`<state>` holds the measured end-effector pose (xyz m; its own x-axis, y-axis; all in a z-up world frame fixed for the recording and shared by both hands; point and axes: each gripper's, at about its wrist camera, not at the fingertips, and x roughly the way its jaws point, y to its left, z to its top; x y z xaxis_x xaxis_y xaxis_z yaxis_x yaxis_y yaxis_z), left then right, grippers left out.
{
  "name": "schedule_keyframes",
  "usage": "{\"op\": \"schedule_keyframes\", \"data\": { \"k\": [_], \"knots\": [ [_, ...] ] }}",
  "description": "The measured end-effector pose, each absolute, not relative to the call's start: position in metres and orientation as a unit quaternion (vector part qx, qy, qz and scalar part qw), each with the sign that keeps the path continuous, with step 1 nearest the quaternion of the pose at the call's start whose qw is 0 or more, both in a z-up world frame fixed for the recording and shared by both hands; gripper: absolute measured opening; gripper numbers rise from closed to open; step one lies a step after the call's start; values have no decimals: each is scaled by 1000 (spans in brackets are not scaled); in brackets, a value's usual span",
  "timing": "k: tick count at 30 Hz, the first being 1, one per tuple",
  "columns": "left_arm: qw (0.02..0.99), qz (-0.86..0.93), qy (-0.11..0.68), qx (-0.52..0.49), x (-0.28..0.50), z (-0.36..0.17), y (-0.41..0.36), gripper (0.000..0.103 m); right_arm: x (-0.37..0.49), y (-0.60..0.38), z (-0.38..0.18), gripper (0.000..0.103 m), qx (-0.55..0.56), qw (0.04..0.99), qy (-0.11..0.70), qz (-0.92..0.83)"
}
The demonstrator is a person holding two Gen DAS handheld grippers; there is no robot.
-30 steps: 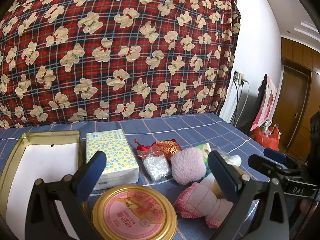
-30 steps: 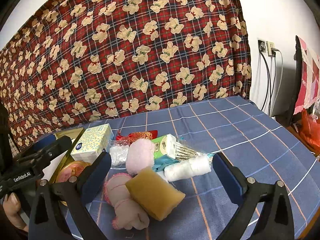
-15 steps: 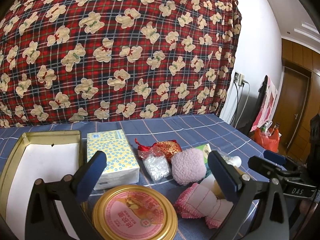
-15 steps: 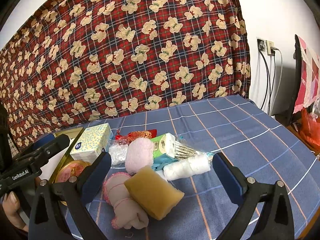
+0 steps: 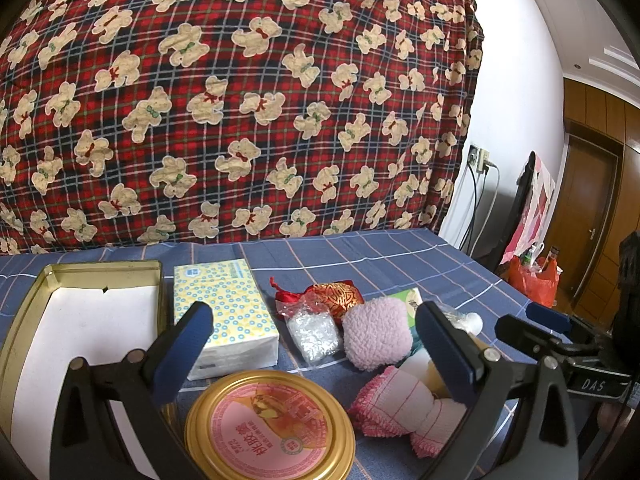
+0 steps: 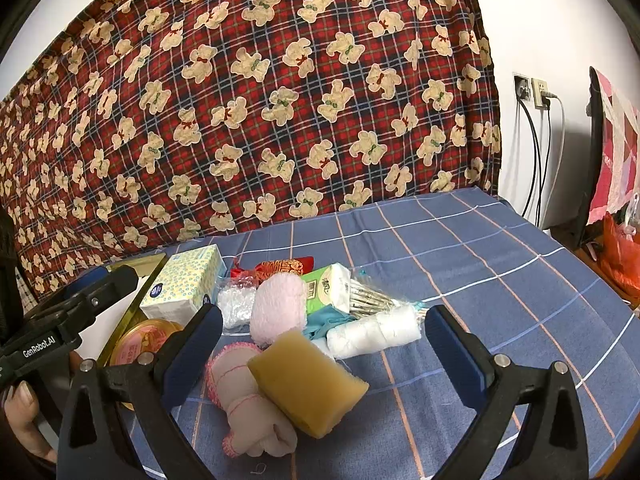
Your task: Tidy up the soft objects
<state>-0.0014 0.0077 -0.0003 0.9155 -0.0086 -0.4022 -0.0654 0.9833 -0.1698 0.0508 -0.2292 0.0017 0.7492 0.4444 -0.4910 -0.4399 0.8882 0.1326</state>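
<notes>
Nothing shifted since earlier | left claw [image 5: 312, 344] wide open, empty | right claw [image 6: 324, 344] wide open, empty

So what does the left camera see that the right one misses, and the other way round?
Only the left view shows the tin's white inside and the wooden door. Only the right view shows the whole sponge, the white roll and the cotton swabs. Both show the tissue pack, pink puff, round lid and rolled cloth.
</notes>
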Motion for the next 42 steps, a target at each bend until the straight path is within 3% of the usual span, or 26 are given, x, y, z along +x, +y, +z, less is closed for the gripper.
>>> {"op": "schedule_keyframes", "data": {
  "k": [19, 33, 39, 41, 42],
  "knots": [
    [974, -11, 210, -84, -3, 0, 0, 103, 48, -234, -4, 102, -4, 934, 267, 238],
    [963, -76, 257, 4, 0, -19, -50, 103, 46, -240, -25, 101, -21, 925, 289, 245],
    [960, -90, 265, 17, -1, -22, -58, 103, 53, -237, -36, 67, -14, 908, 309, 281],
    [959, -93, 267, 20, -1, -24, -61, 103, 50, -236, -36, 48, -12, 905, 303, 300],
    [959, -95, 267, 23, 0, -24, -62, 103, 48, -236, -35, 46, -13, 905, 295, 306]
  ]
}}
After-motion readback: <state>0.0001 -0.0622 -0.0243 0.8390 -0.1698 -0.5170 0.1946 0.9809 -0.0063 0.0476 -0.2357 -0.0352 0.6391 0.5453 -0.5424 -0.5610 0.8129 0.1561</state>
